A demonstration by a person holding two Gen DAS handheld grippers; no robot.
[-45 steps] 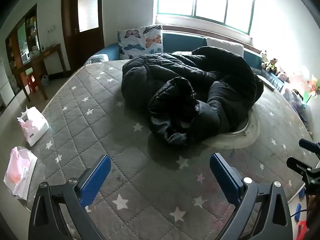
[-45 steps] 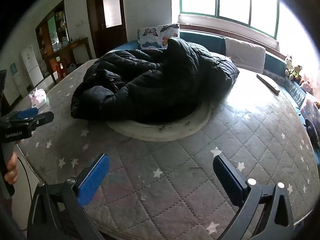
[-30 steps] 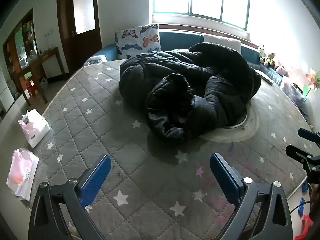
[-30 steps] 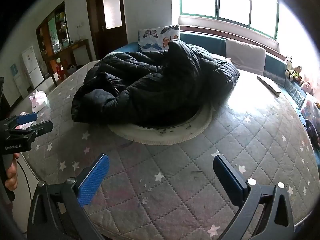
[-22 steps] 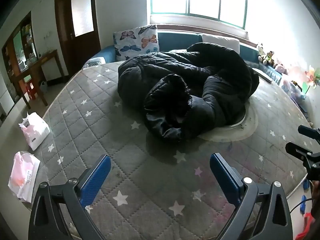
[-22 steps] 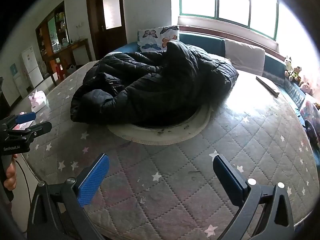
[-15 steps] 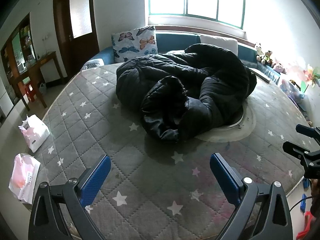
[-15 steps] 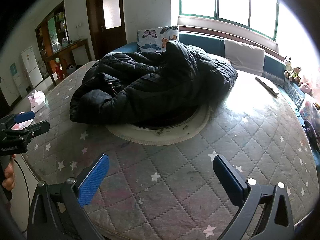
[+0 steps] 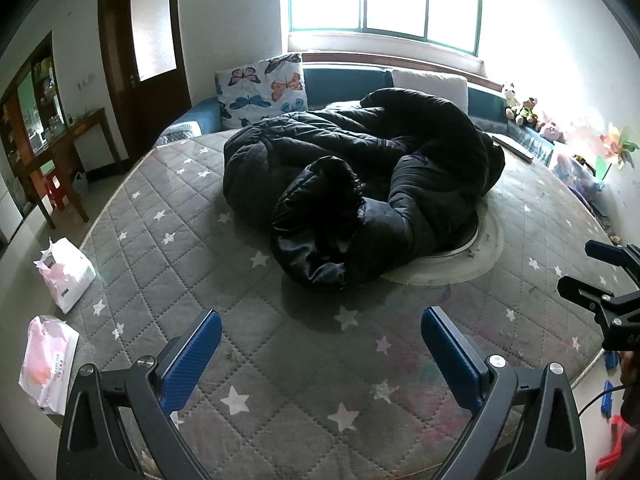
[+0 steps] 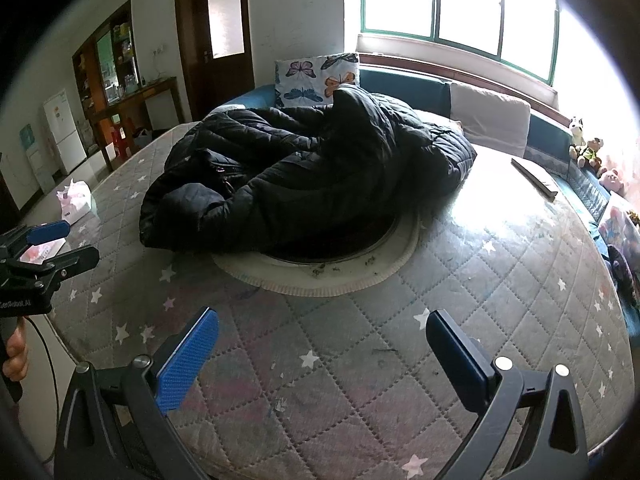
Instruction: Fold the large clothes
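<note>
Both jaws stand wide apart and hold nothing: the left gripper (image 9: 320, 352) and right gripper (image 10: 322, 352) sit at the bottom of their frames. At center, the black coat (image 9: 360, 184) lies crumpled on the round bed (image 9: 180, 248). Folding seems not yet begun; next, each gripper likely needs an edge to spread the coat flat.

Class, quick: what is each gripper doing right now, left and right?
Left gripper: open, holding nothing, above the mattress, short of the jacket.
Right gripper: open, holding nothing, also short of it.
</note>
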